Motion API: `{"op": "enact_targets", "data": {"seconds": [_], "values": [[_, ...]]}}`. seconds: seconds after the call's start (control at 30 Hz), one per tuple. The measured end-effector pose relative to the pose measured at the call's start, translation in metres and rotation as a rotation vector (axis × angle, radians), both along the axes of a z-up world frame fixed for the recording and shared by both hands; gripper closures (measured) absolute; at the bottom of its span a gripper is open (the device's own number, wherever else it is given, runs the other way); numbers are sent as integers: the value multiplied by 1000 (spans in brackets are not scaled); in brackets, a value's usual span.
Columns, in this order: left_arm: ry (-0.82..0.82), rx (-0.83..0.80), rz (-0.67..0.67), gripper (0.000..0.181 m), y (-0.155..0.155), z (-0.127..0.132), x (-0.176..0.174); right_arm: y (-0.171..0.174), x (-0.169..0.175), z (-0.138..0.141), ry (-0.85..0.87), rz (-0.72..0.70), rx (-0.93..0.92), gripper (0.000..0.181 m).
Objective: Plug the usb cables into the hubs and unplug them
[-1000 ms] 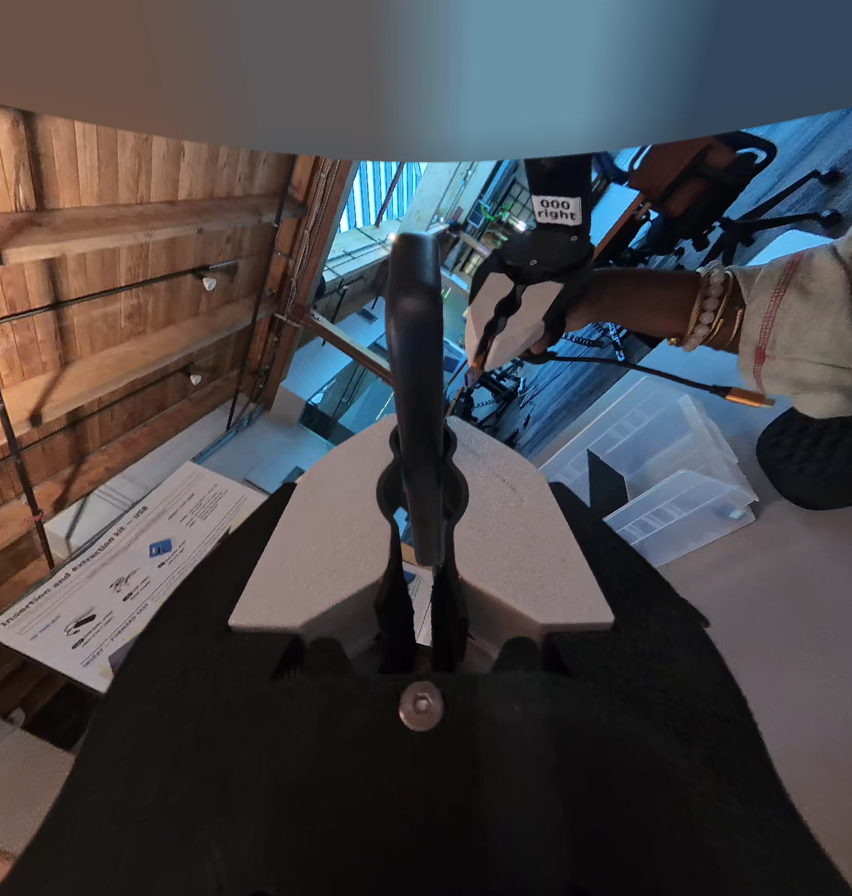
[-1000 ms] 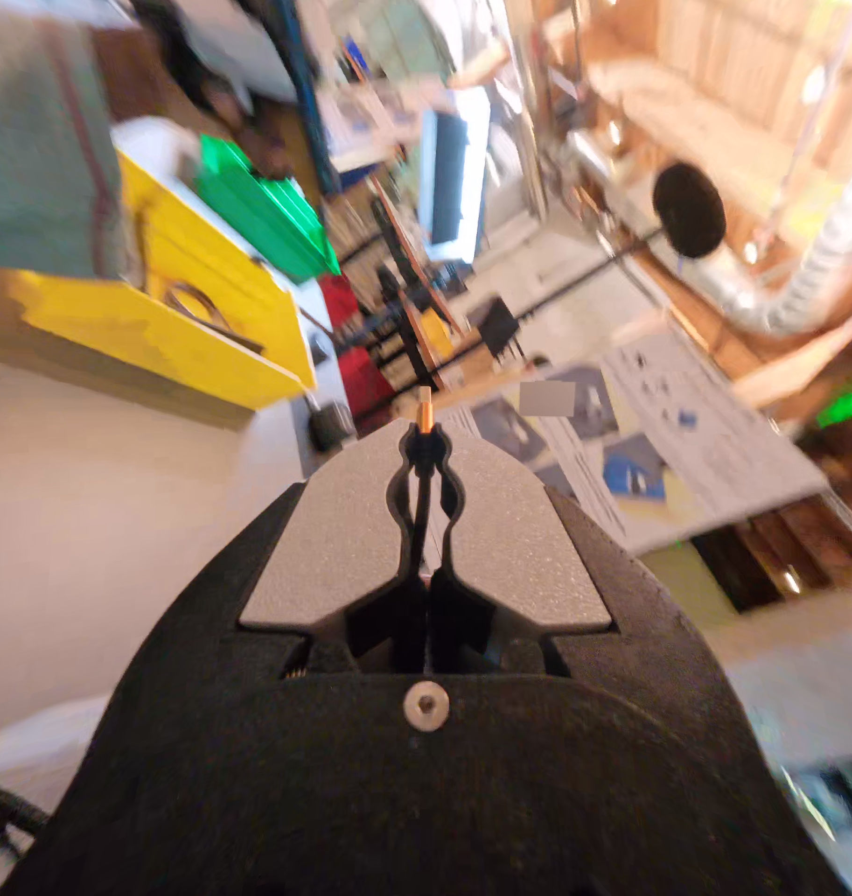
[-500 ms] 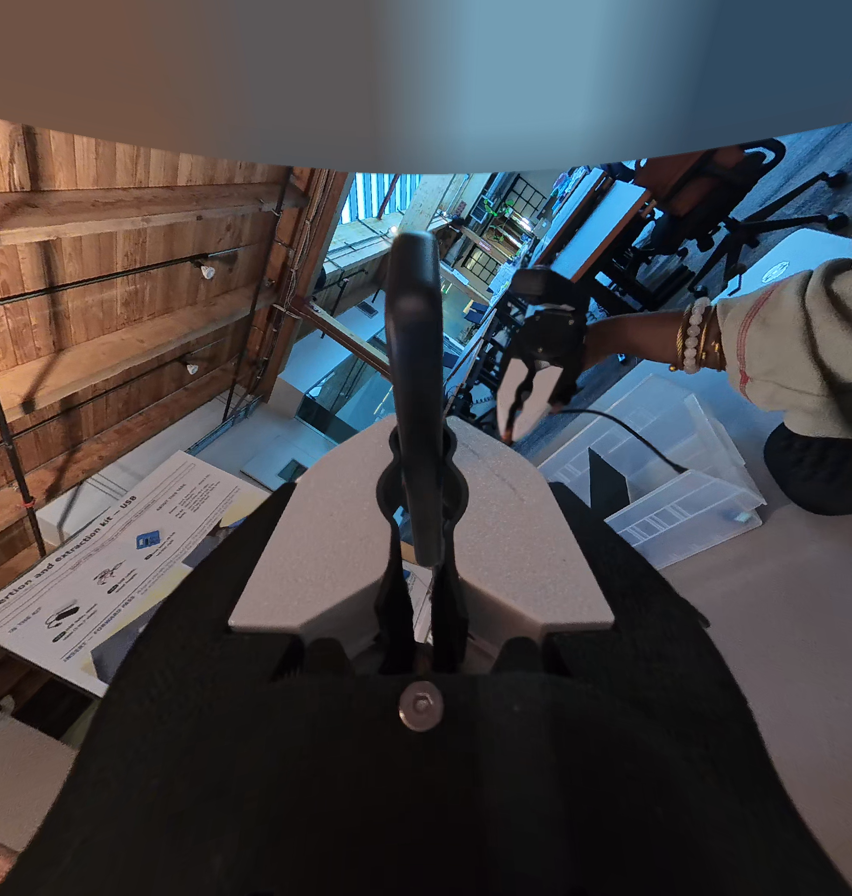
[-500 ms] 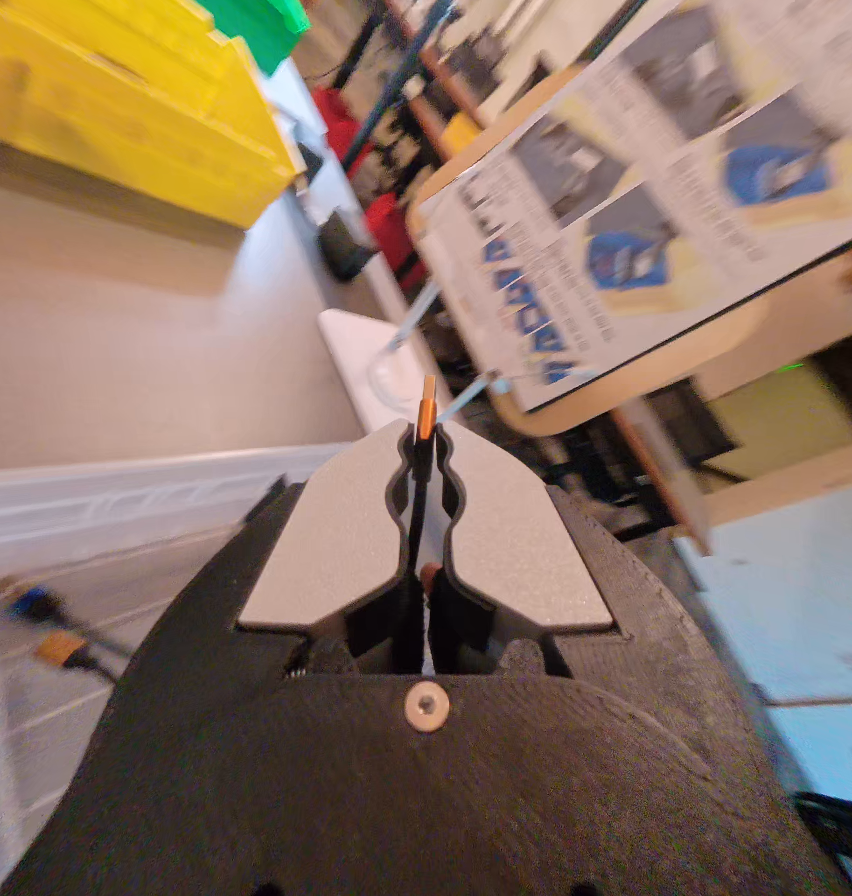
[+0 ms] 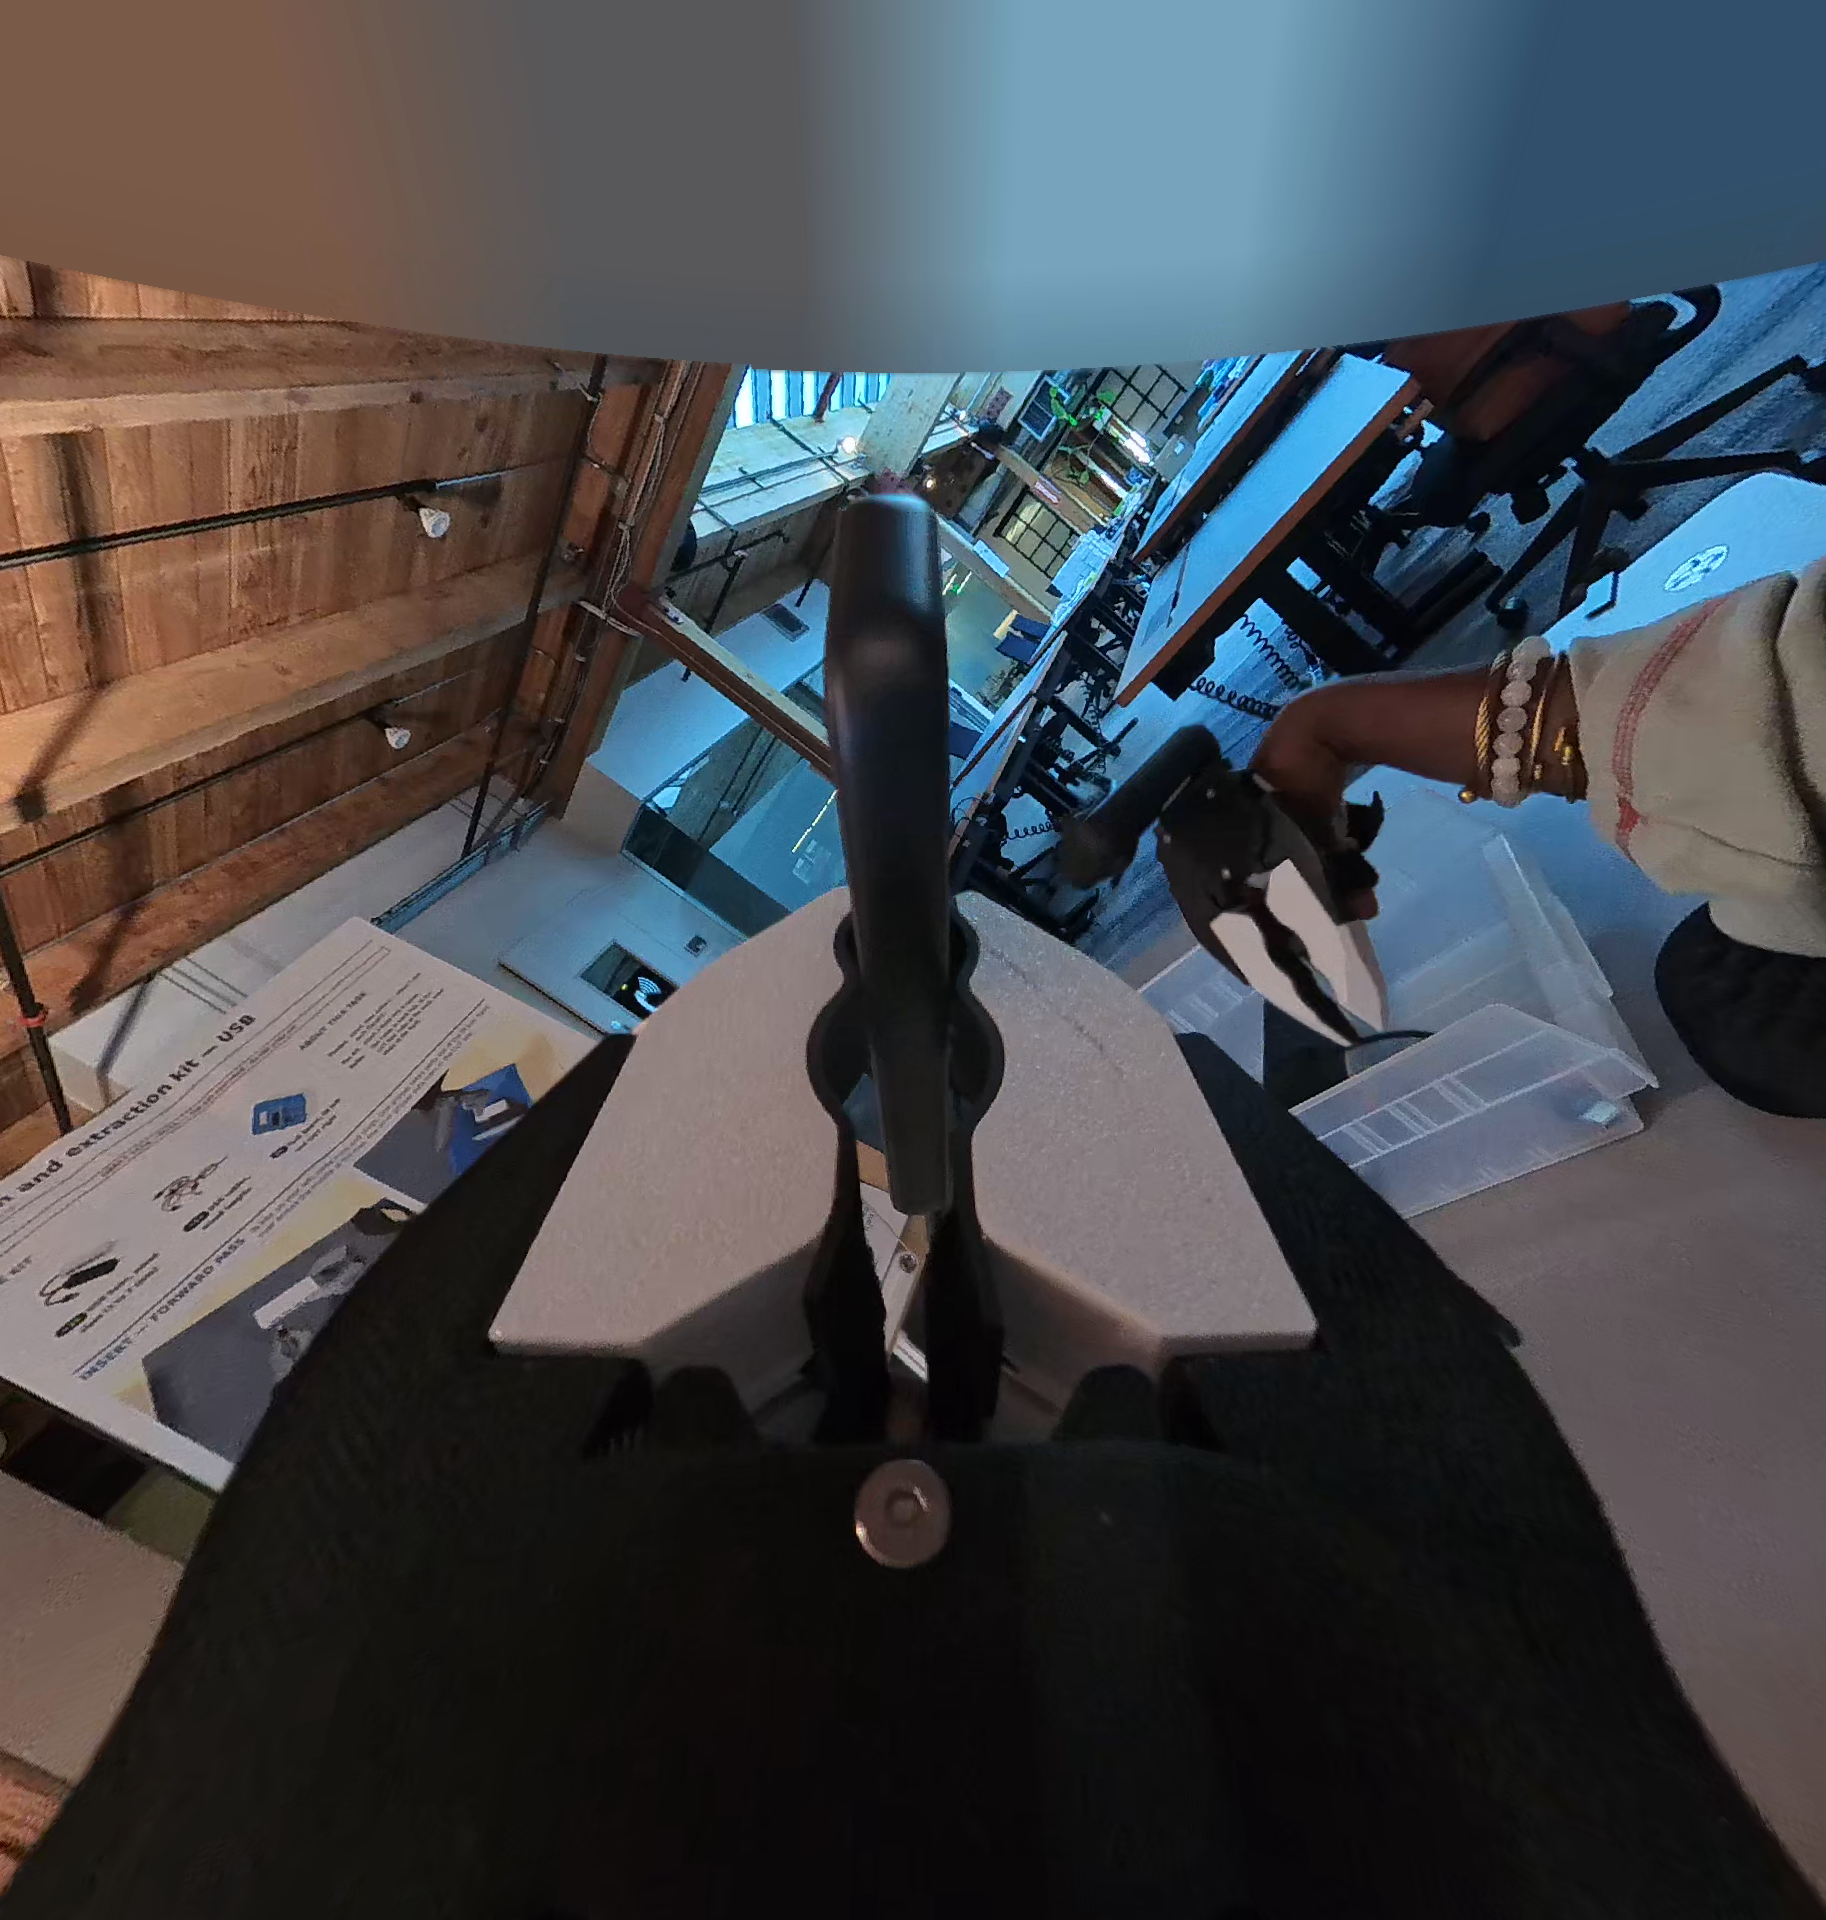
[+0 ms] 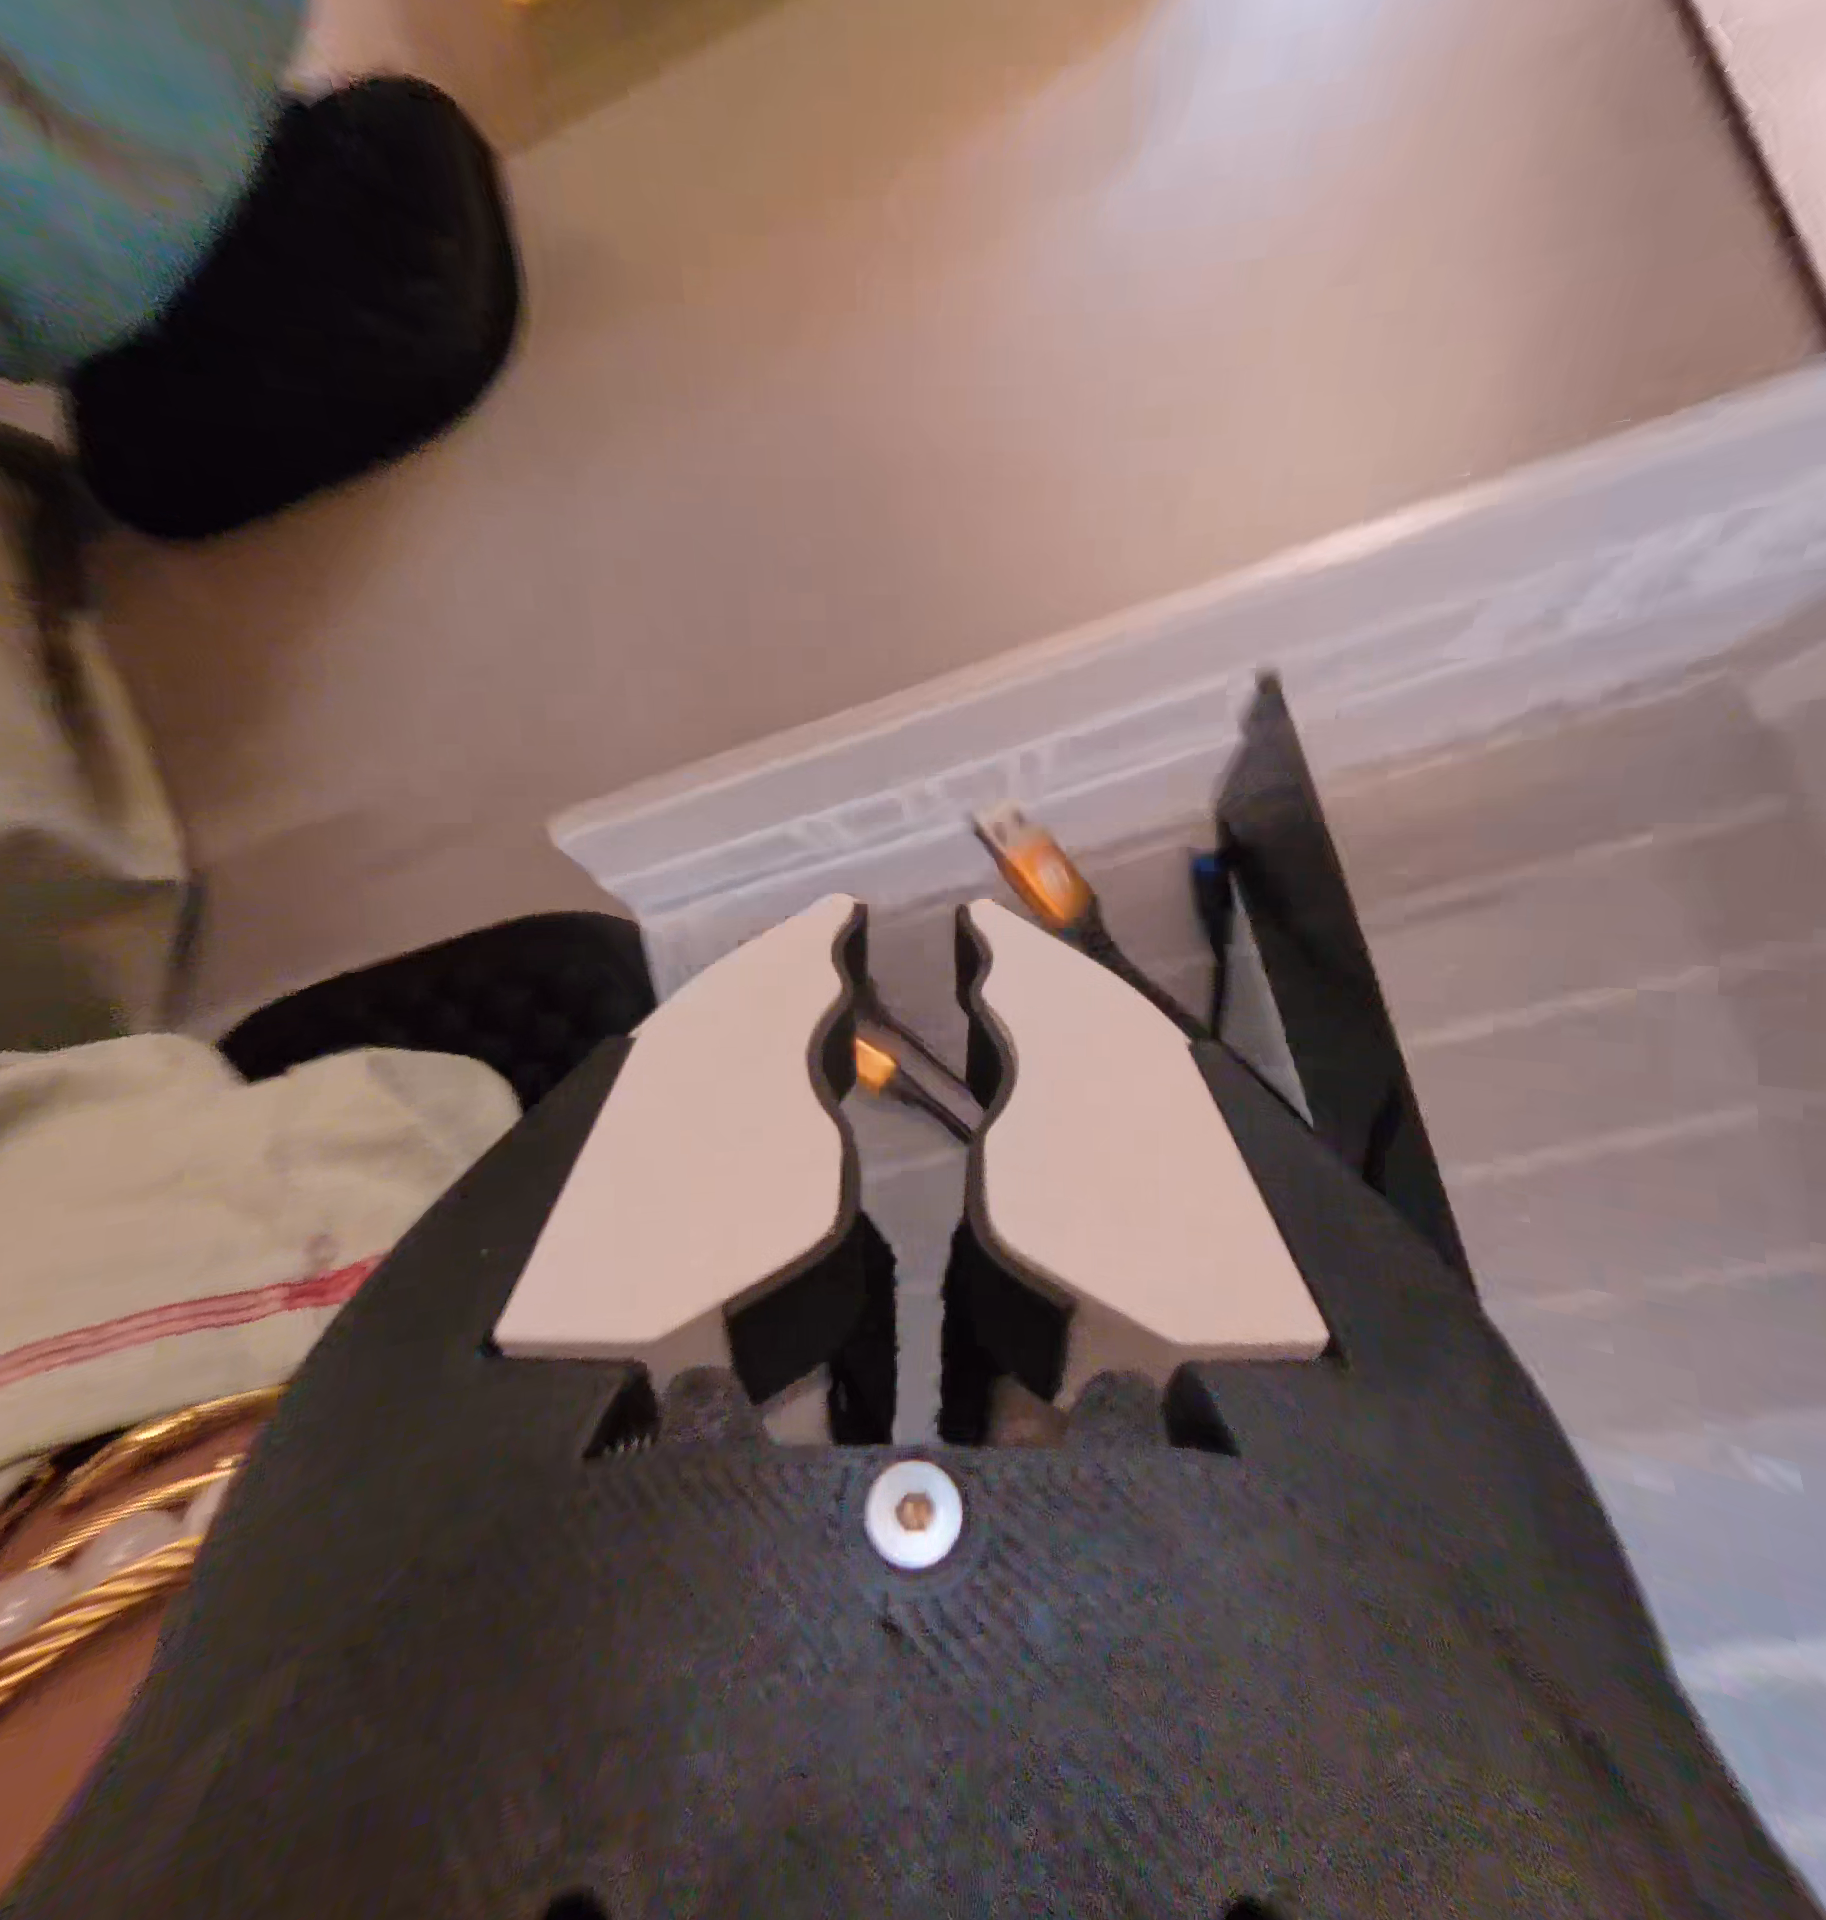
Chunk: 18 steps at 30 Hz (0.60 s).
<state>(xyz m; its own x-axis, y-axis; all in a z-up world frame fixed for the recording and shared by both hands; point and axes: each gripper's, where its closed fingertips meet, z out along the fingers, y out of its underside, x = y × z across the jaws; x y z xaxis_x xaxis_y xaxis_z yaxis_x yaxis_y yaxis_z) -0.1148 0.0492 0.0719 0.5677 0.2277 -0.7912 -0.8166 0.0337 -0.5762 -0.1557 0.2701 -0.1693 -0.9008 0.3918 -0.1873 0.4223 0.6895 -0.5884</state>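
Observation:
My left gripper (image 5: 893, 935) is shut on a dark, slim usb hub (image 5: 878, 675) and holds it upright in the air. My right gripper (image 6: 909, 920) is open, its jaws a narrow gap apart, low over a clear plastic bin (image 6: 1511, 1039). The black cable lies in the bin under the fingers. Its small orange plug (image 6: 873, 1065) shows in the gap and its larger orange usb plug (image 6: 1034, 873) lies just past the right fingertip. In the left wrist view the right gripper (image 5: 1356, 1023) points down into the bin (image 5: 1460, 1101).
A black divider (image 6: 1293, 935) stands in the bin. A printed instruction sheet (image 5: 213, 1164) lies at the left. A black rounded object (image 5: 1771, 1029) sits on the beige table (image 5: 1615, 1455) by the person's sleeve (image 5: 1719, 748). Desks and chairs stand beyond. About 35 cm separates my left fingertips from my right.
The right gripper swung down from in front of the hub to the clear bin and opened, letting go of the cable, which now lies in the bin. The left gripper kept holding the hub.

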Motion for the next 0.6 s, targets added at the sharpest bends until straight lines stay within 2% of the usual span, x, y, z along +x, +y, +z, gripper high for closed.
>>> {"op": "enact_targets", "data": {"seconds": [0.03,0.1,0.2,0.23,0.33,0.4,0.5,0.6], "values": [[-7,-3,-2,169,1,-1,-1,-9,1,7,0,28,-58,163],[-25,-6,-15,169,5,-2,-1,-22,-4,28,112,63,-149,154],[-59,-7,-49,169,14,-5,-4,-45,-9,77,413,127,-254,122],[-69,-1,-74,168,18,-5,-3,-56,-9,99,533,150,-296,119],[-114,73,-258,169,24,1,12,-100,11,166,875,264,-481,128],[-150,144,-424,169,23,8,26,-132,40,199,988,383,-653,132],[-184,219,-582,169,20,13,37,-164,59,222,1076,435,-754,133],[-200,226,-611,169,25,12,38,-182,64,228,1150,442,-767,141]]}}
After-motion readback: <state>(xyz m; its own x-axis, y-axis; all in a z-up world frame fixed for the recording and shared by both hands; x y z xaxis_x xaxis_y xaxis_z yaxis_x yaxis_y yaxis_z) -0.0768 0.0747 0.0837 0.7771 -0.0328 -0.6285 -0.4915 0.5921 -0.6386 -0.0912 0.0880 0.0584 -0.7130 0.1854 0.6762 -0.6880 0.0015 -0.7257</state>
